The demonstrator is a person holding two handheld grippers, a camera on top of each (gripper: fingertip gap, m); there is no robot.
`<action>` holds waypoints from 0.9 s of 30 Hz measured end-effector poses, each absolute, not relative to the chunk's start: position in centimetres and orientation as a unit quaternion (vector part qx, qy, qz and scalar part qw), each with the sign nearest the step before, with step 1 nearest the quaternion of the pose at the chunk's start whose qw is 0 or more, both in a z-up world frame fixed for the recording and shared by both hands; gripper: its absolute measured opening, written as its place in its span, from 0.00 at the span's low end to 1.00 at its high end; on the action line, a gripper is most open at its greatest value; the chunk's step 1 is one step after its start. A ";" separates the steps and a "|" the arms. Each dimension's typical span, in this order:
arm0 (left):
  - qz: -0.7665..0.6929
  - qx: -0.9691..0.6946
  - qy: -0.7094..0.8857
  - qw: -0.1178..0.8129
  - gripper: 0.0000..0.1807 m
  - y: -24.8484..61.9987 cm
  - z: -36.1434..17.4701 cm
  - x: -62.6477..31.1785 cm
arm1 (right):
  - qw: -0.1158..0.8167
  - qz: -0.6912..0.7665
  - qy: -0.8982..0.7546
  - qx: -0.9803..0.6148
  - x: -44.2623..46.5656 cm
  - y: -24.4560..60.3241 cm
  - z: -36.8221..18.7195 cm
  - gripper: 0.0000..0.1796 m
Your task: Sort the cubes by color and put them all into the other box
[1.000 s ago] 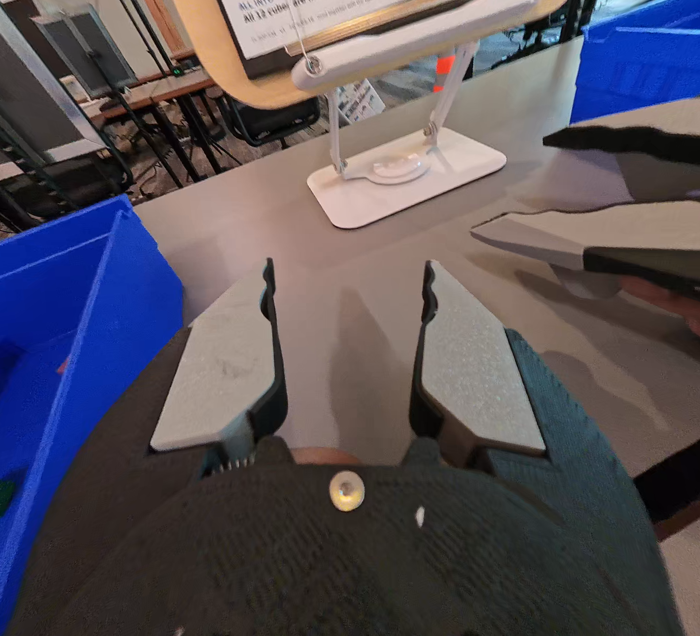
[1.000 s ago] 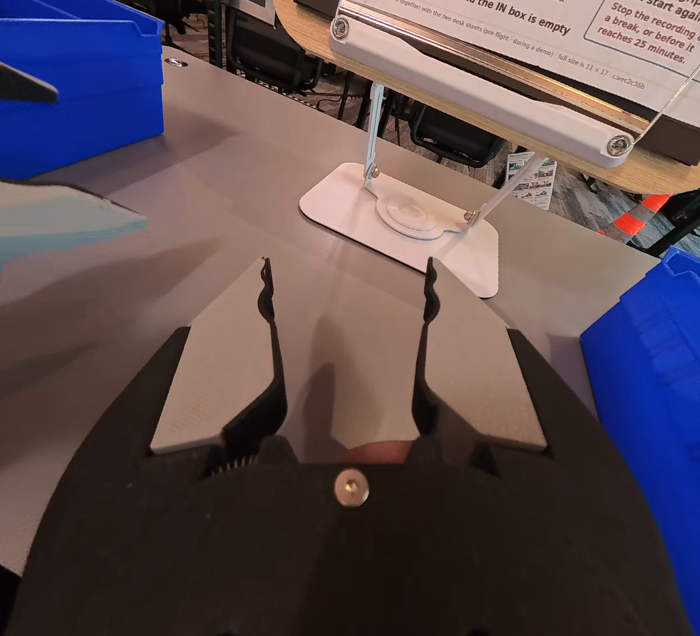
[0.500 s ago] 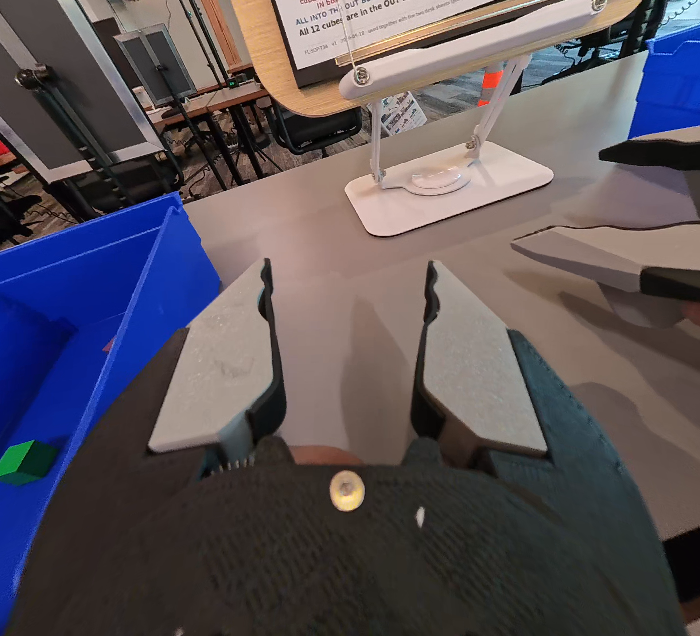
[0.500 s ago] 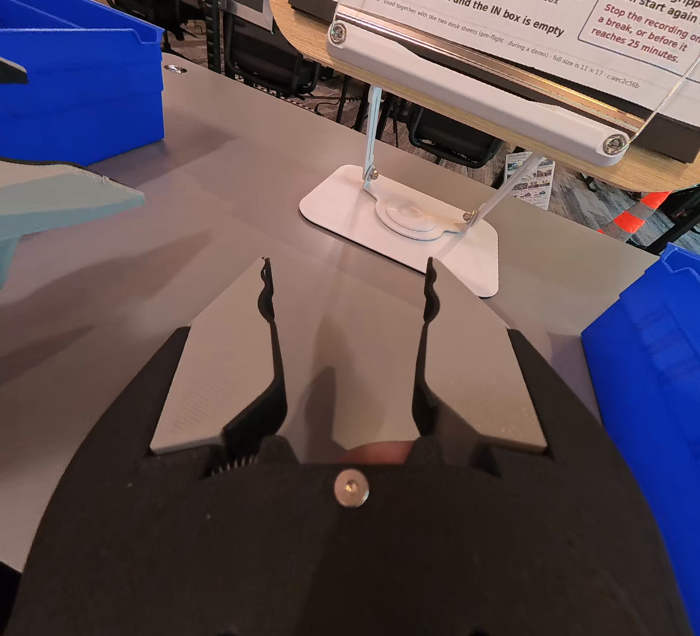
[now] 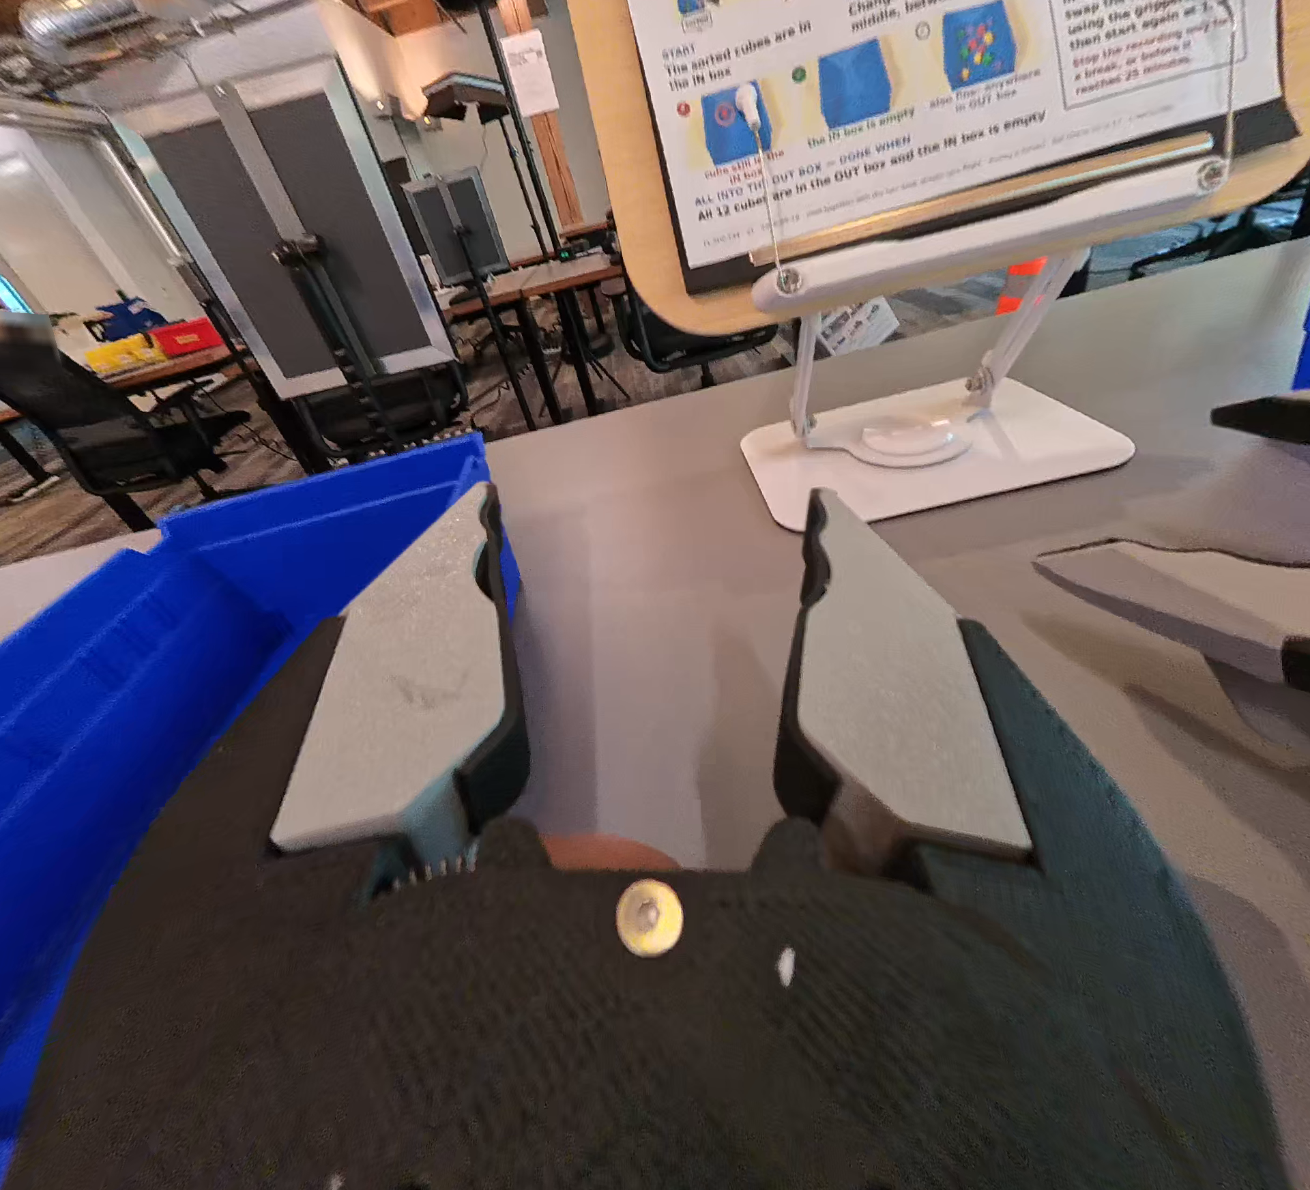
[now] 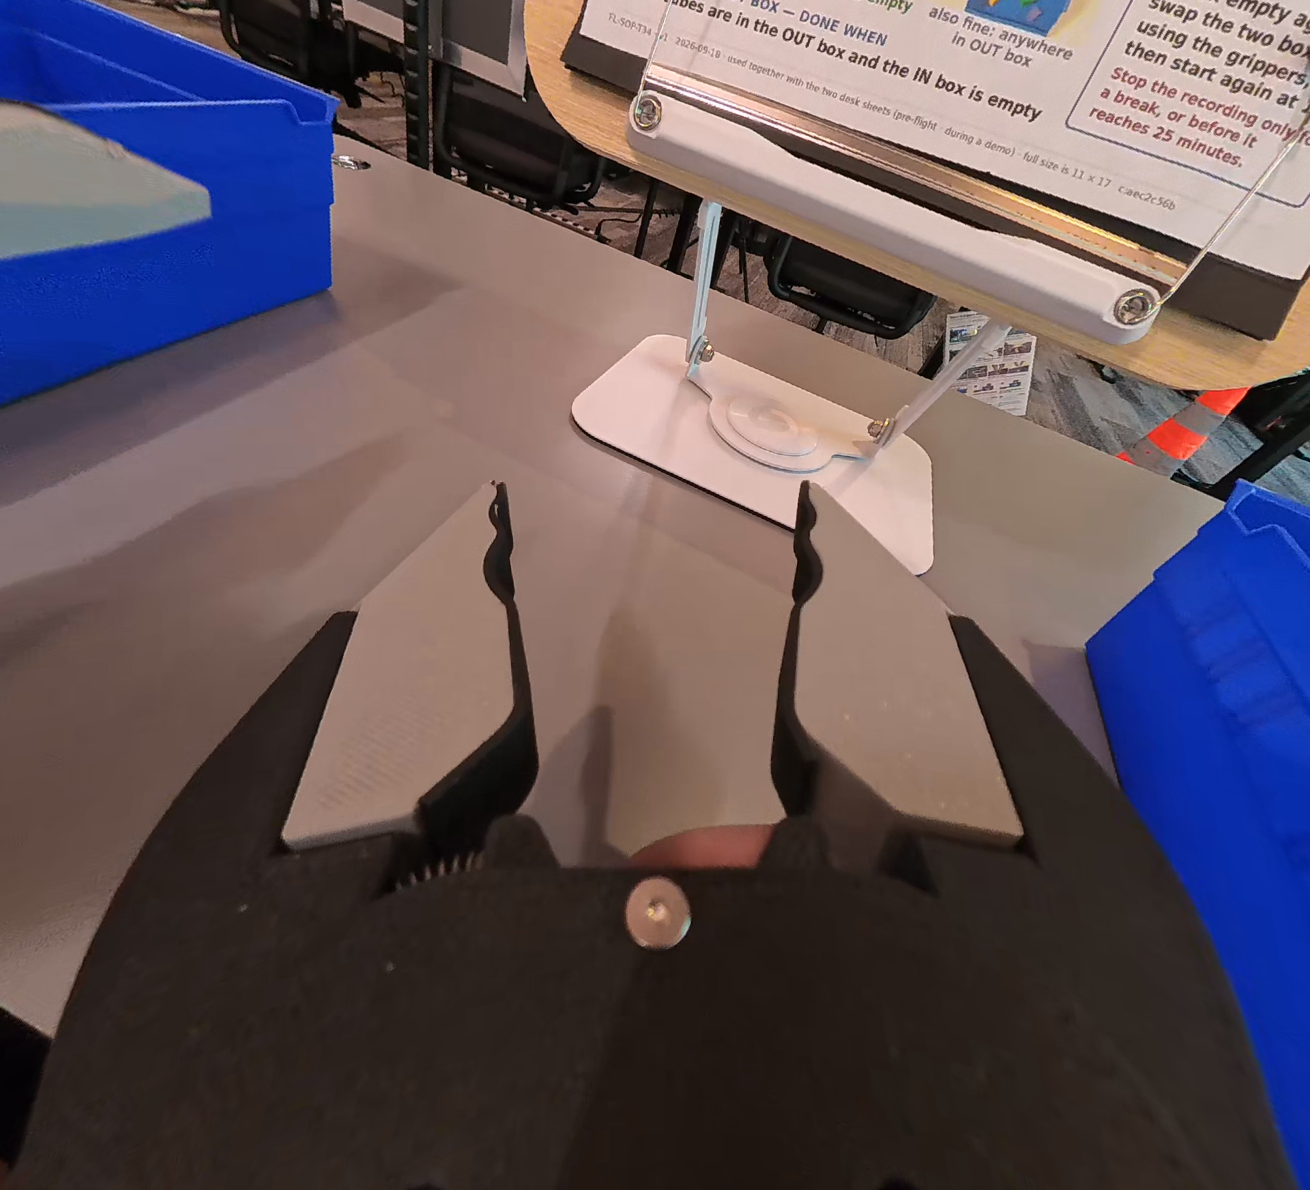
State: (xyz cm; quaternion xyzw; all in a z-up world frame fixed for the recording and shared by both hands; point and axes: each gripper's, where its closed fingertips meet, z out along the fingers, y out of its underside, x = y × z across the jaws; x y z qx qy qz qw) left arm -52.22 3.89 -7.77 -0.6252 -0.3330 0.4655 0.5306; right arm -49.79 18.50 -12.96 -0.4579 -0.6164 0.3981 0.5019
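— What were the claws doing right then?

— Left gripper (image 5: 648,532) had its jaws spread apart, nothing btwn them, just bare grey table (image 5: 638,660) showing thru the gap. Right gripper (image 6: 646,518) same deal: jaws wide, nothing held, table under it.

— And the boxes?

— One blue box (image 5: 213,589) sat right by the left claw, on its left side; the left finger (image 5: 425,660) overlapped the box's near corner in that view, can't say if it touched. Other blue box (image 6: 1219,695) was just off the right claw's right side, only its wall showing.

— Cubes?

— Couldn't see any. Box insides were hidden from both cams at that angle.

— The claws relative to each other?

— Side by side over the middle of the table, apart. From the left cam the right gripper's grey fingers (image 5: 1169,603) poked in from the right. From the right cam a blurry grey tip of the left one came in at far left, w/ the first blue box behind it.

— What was ahead of them?

— A white stand (image 6: 751,433) straight ahead of both, base flat on the table, holding up a wood-edged board w/ a printed sheet (image 6: 921,22). Past the table edge: office chairs, desks, an orange cone (image 6: 1184,426).
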 end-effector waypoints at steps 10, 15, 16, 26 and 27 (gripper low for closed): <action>0.491 -0.614 -0.321 0.528 0.47 3.6 -6.0 -51.6 | 0.503 0.406 -0.614 -0.452 -49.5 18.3 -12.5 0.43; 0.505 -0.603 -0.321 0.527 0.47 2.1 -4.0 -51.6 | 0.503 0.412 -0.611 -0.451 -49.4 18.2 -12.1 0.43; 0.511 -0.599 -0.320 0.526 0.47 1.7 -3.4 -51.7 | 0.503 0.414 -0.611 -0.450 -49.3 18.1 -12.1 0.43; 0.563 -0.576 -0.341 0.485 0.47 -5.8 0.9 -53.7 | 0.505 0.421 -0.607 -0.446 -49.0 17.9 -11.5 0.43; 0.565 -0.577 -0.347 0.478 0.47 -6.8 1.0 -54.1 | 0.505 0.422 -0.607 -0.446 -49.0 17.9 -11.5 0.43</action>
